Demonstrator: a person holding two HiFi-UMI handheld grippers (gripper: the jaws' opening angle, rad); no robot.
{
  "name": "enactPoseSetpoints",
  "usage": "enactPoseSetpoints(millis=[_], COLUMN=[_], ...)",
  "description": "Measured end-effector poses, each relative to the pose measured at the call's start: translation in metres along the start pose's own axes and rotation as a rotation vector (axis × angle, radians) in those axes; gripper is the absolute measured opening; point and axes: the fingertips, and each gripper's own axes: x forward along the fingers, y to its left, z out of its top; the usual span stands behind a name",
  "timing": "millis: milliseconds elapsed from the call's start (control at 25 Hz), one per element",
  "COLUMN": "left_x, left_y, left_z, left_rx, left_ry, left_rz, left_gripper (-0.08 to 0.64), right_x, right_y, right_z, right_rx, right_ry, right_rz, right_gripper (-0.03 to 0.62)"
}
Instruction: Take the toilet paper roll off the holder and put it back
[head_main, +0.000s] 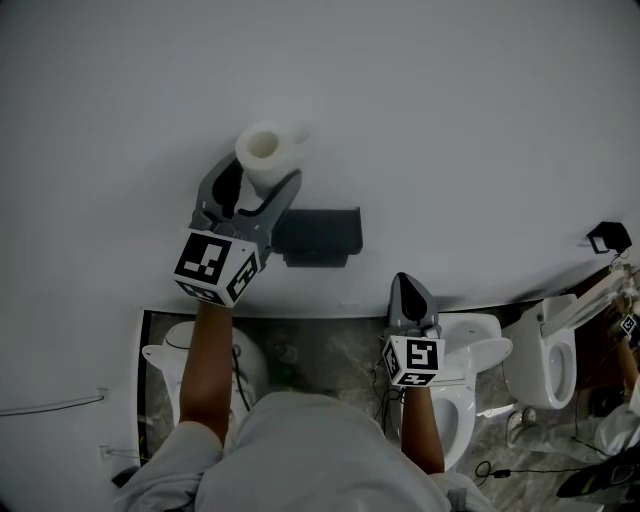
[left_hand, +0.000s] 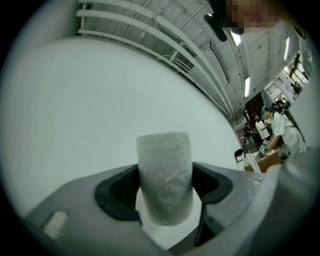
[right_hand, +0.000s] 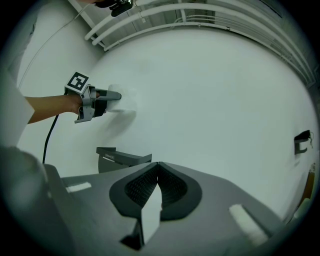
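Two claws are showing in front of a white wall (head_main: 450, 120). The left claw (head_main: 258, 182) is squeezing the roll (head_main: 262, 150) from both sides, and its jaws are standing wide around the soft paper. The roll is off the holder (head_main: 320, 235). It is hanging in the air, up and to the left of the holder, close to the wall. Its round hole is facing up toward the head camera. The black holder is sticking out from the wall, between the two claws. The right claw (head_main: 410, 290) is pointing at the wall, lower down and to the right of the holder. Its jaws are pressing together, tip to tip, and holding nothing. White toilets (head_main: 470, 380) are sitting on the floor (head_main: 330, 350) down below.
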Motion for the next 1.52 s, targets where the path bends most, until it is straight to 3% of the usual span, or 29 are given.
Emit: enactPoseSetpoints(millis=[600, 1520], left_x=[-0.001, -0.003], left_y=[0.001, -0.013], left_z=[-0.015, -0.074], left_rx=[-0.019, -0.083], left_ry=[0.017, 0.106], left_rz=[-0.002, -0.034], left_gripper=[0.314, 0.314], right_x=[0.001, 0.003], right_y=[0.008, 0.011], right_z=[0.004, 0.005], right_rx=[-0.005, -0.010], right_ry=[-0.011, -0.057], right_rz=[0.015, 0.022], right_gripper=[0.002, 0.002])
